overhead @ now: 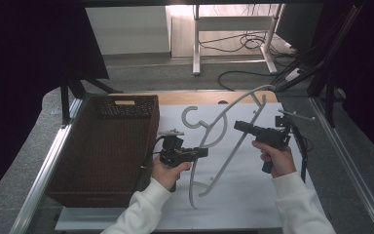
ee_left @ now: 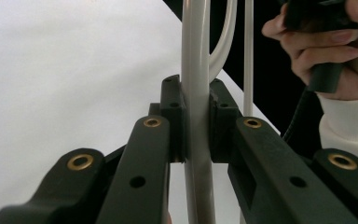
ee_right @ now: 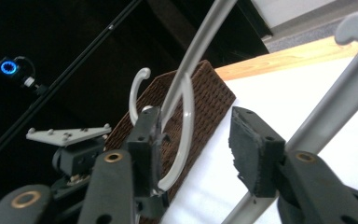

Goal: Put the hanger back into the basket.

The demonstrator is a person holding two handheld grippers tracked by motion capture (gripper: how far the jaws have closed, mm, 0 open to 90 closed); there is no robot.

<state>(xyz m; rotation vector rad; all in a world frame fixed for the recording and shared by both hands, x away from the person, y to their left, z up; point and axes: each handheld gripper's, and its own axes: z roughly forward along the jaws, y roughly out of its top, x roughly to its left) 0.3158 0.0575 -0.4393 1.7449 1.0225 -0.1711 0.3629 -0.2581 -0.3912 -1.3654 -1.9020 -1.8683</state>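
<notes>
High view: pale grey plastic clothes hanger (overhead: 224, 141) held up over the white mat, just right of the dark brown woven basket (overhead: 108, 146). Left gripper (overhead: 199, 152) clamped on its lower arm.

Left gripper view: pads (ee_left: 175, 119) pinch the rod.

Right gripper view: right gripper (ee_right: 196, 144) jaws apart, pressing nothing.

Likely handover done; next, carry the hanger to the basket.

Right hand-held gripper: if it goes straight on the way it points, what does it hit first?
Probably the grey hanger: its curved bar crosses between the open jaws of the right hand-held gripper. Behind it stands the brown wicker basket. Depth is uncertain.
</notes>
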